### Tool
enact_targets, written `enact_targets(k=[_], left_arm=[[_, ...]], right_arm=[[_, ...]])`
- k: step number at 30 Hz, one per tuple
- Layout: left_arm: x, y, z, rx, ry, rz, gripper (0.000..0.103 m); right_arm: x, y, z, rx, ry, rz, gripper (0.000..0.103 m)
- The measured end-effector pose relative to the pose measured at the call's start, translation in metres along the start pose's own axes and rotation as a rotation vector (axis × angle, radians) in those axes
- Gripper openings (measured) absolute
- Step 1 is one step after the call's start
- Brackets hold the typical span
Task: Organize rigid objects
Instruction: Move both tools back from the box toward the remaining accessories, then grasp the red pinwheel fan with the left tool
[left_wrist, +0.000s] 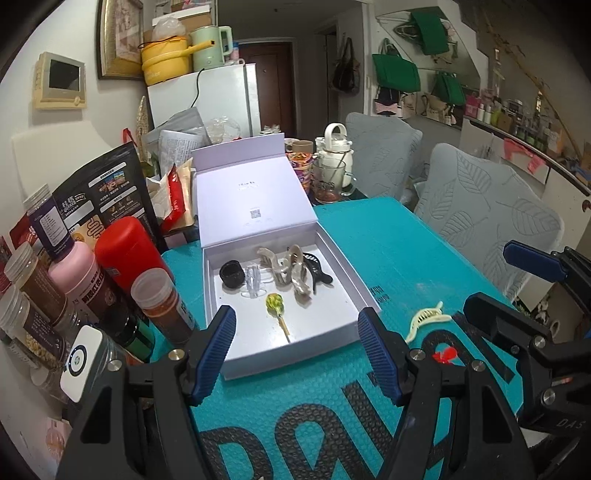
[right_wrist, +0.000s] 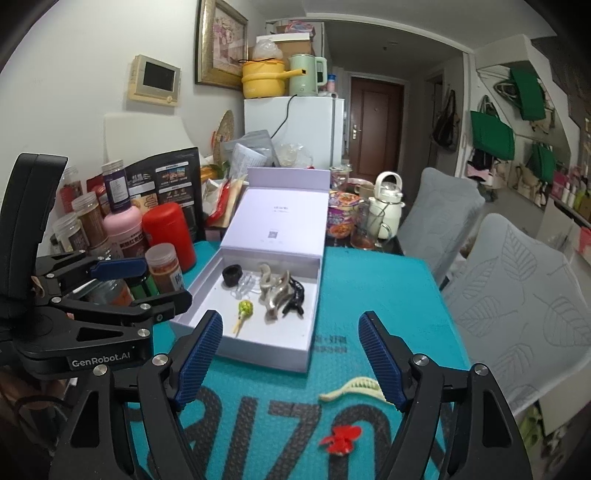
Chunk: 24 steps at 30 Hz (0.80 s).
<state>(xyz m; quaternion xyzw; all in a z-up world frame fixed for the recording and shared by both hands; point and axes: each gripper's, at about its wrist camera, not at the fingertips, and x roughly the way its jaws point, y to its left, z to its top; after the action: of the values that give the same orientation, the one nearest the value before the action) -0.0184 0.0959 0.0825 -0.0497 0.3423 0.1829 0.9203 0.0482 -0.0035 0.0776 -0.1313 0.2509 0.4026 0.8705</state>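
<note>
We judge the job well along. The open box (left_wrist: 334, 258) already holds a black ring (left_wrist: 231, 275), a clear clip (left_wrist: 255, 282), beige clips (left_wrist: 291, 273), a black clip (left_wrist: 316, 271) and a yellow pin (left_wrist: 277, 308), grouped toward its hinge side, with the near half of its floor bare. Two pieces are left out on the counter (right_wrist: 369, 288): a cream clip (right_wrist: 352, 388) lying just off the box's near right corner, and a red clip (right_wrist: 341, 437) nearer to us on the black lettering.

Our left claw (left_wrist: 297, 354) is spread wide with nothing in it, hovering over the box's near wall. Our right claw (right_wrist: 290, 362) is equally wide and empty; the cream clip lies close by its right finger (right_wrist: 380, 363), the red one lower, between the fingers.

For room, the counter's right side is open teal surface up to the chairs (right_wrist: 517, 295) along its right edge. The left edge is crowded with jars (left_wrist: 162, 299) and bottles standing close to the box's left wall, so we would keep moves to the right and near sides. The raised lid (left_wrist: 251, 199) shuts off the far side, with cups and a kettle (right_wrist: 386, 203) behind it. We expect both clips to fit in the bare near half.
</note>
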Motion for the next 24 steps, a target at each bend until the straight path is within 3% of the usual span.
enact_targets(k=[12, 24], left_arm=[[0.004, -0.030, -0.023, 0.035, -0.001, -0.139, 0.068], [0.035, -0.053, -0.039, 0.068, 0.053, -0.221, 0.068]], right_arm=[[-0.017, -0.021, -0.047, 0.077, 0.044, -0.089, 0.078], [0.003, -0.055, -0.096, 0.173, 0.120, -0.112, 0.078]])
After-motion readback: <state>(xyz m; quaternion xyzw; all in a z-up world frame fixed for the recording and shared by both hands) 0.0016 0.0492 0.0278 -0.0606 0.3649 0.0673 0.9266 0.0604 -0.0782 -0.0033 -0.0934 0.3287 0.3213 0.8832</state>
